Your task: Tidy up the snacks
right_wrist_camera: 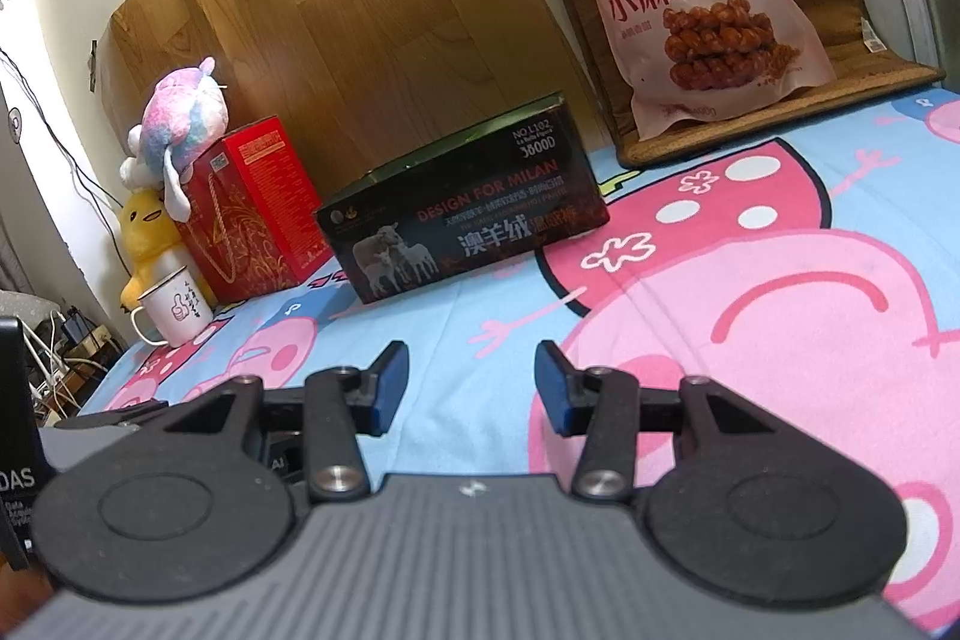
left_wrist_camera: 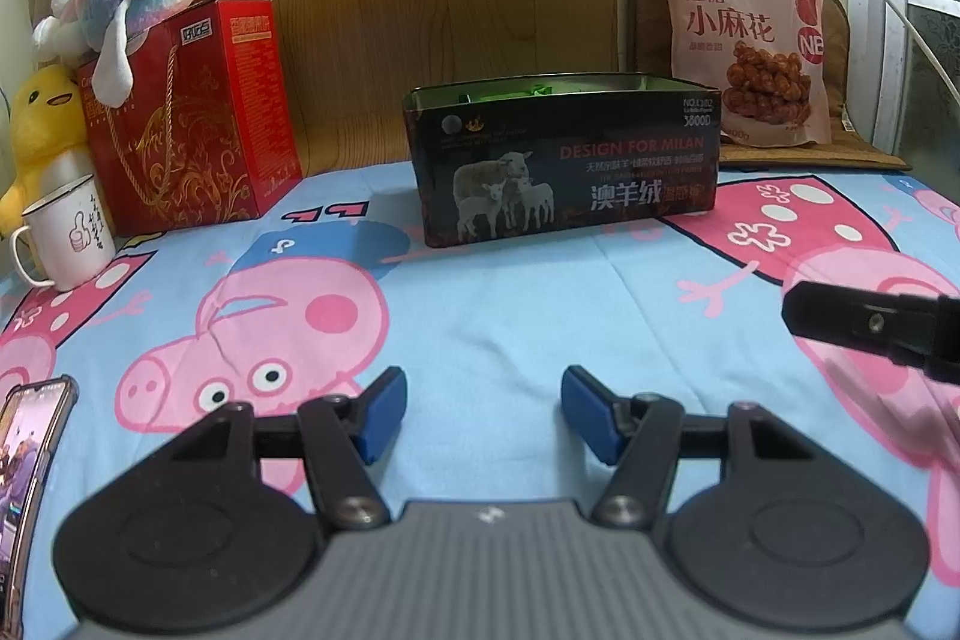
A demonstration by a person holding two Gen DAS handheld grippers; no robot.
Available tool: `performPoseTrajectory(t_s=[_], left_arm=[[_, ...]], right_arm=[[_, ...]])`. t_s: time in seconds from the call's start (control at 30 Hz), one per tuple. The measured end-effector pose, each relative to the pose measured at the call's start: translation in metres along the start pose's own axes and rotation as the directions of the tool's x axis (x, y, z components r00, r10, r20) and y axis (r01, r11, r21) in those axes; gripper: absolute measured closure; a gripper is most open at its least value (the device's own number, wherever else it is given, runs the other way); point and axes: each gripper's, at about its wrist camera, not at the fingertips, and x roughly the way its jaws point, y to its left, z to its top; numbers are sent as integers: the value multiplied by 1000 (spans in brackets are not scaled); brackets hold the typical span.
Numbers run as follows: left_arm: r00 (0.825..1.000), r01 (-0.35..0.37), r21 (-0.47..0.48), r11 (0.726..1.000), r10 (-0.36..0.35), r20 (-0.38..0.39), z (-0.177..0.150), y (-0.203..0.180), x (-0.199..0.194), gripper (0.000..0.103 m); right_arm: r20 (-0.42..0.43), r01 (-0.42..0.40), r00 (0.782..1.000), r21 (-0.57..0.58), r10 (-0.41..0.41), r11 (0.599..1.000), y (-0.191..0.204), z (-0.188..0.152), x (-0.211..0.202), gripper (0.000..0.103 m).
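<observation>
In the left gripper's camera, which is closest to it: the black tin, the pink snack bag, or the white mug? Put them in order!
From the left gripper:
1. White mug, near the left edge of the sheet.
2. Black tin, straight ahead in the middle.
3. Pink snack bag, far back on the right, propped up behind the tin.

Sheet (left_wrist_camera: 510,316): light blue, pink cartoon pigs. Tin (left_wrist_camera: 564,160): black, white sheep, red lettering. Snack bag (left_wrist_camera: 744,40): pale pink. Gift box (left_wrist_camera: 198,118): red, gold ornament. Duck plush (left_wrist_camera: 42,124): yellow. Mug (left_wrist_camera: 72,232): white.
</observation>
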Motion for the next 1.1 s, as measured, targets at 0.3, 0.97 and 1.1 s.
performPoseTrajectory(t_s=[0.3,0.97,1.1], left_arm=[[1000,0,-7,1000,0,-2,0,1,0,43],[1000,-13,8,1000,13,-3,0,-2,1,30],[1000,-23,10,1000,23,-6,0,-2,1,25]], right_arm=[[5,-3,1000,-1,3,1000,1,-1,-1,54],[8,-8,1000,0,8,1000,1,-1,0,51],[8,-9,1000,1,9,1000,1,-1,0,51]])
